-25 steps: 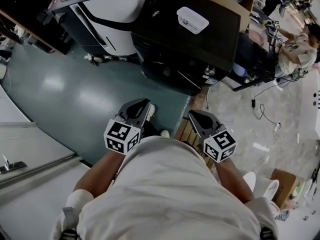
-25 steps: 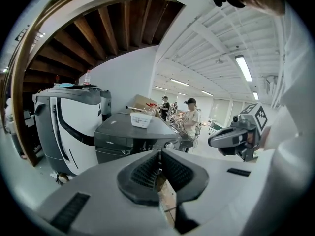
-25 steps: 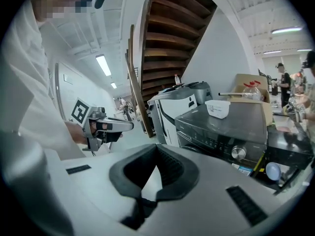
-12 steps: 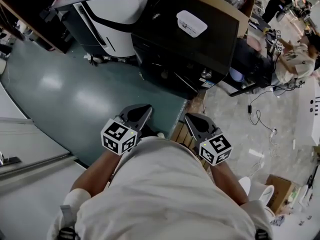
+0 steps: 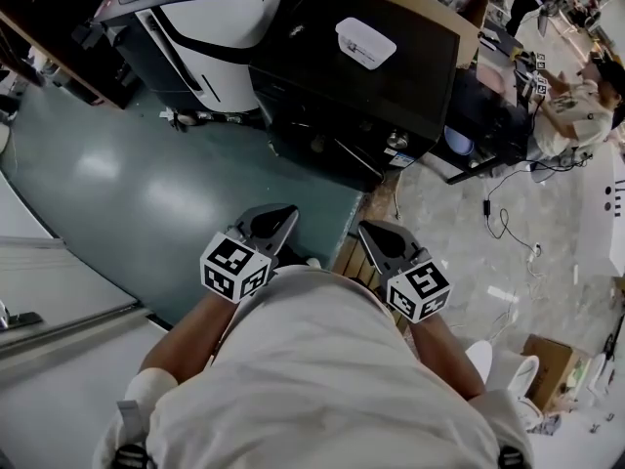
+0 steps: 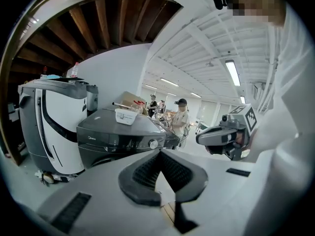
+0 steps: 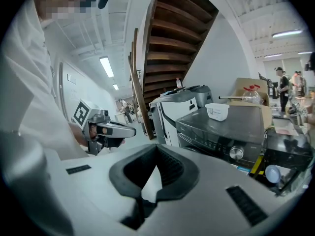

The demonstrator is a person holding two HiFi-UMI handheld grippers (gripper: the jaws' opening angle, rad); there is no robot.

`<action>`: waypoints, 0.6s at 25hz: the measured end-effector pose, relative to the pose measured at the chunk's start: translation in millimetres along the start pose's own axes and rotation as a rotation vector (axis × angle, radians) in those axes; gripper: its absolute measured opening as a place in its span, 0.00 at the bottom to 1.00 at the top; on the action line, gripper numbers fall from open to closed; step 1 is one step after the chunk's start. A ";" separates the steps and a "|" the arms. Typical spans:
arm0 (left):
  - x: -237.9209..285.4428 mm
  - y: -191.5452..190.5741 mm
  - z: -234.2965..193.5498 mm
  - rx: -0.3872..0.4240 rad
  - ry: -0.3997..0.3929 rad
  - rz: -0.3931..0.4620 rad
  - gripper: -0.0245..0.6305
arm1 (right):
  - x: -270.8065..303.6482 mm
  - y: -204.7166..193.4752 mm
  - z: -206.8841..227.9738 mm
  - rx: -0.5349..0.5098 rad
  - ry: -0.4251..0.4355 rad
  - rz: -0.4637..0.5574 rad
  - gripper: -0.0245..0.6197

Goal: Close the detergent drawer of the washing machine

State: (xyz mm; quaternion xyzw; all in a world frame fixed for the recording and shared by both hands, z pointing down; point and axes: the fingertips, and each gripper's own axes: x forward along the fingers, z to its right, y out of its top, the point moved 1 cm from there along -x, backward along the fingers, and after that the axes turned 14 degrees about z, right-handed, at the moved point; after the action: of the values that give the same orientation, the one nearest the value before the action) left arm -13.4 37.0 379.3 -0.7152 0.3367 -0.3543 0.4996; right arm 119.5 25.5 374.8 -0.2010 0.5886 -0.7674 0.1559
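Detergent drawer [image 6: 93, 138]: I take it to be the left end of the control strip on the dark grey front-loading washing machine [image 5: 361, 76], left of the round knob. It's too dark and small to tell if it sticks out.

Key relation: the machine is ahead of both tools and well apart from them, across the green floor [image 5: 146, 184]. Nothing is within reach yet.

- **Facing:** in the head view its front points down-left, toward me.
- **Drawer axis:** my guess is it runs front to back into the machine, so the closing push goes away from me, up-right in that view.
- **Nearer side:** the drawer end of the strip is on my left, so I judge the left tool [image 5: 283, 213] to be nearer and better lined up than the right tool [image 5: 371, 231].

Tool states:

- **Left tool:** clenched on nothing, pad tips meeting.
- **Right tool:** also clenched and empty in its own view.

Both are held low in front of my body, pointing slightly down toward the machine.

Nearby:

- A small white plastic tub [image 5: 366, 42] sits on the machine's lid.
- A white-and-black appliance [image 5: 210, 37] stands just beside the machine's left.
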 end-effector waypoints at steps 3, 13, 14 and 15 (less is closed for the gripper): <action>-1.0 -0.9 2.3 0.004 -0.009 -0.008 0.03 | -0.9 1.4 -1.7 -0.005 -0.001 0.005 0.04; -3.2 -5.5 8.3 0.069 -0.017 -0.033 0.03 | -2.2 0.0 -4.3 -0.018 0.002 0.004 0.04; -3.5 -5.7 9.3 0.069 -0.021 -0.033 0.03 | -2.1 -0.1 -4.6 -0.018 0.002 0.003 0.04; -3.9 -6.0 9.7 0.060 -0.022 -0.033 0.03 | -2.0 -0.2 -5.1 -0.019 0.004 0.003 0.04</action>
State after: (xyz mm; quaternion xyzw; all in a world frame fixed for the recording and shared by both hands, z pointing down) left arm -6.5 46.6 381.9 -0.7091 0.3087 -0.3644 0.5187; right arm 118.8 30.8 373.6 -0.2001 0.5964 -0.7619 0.1541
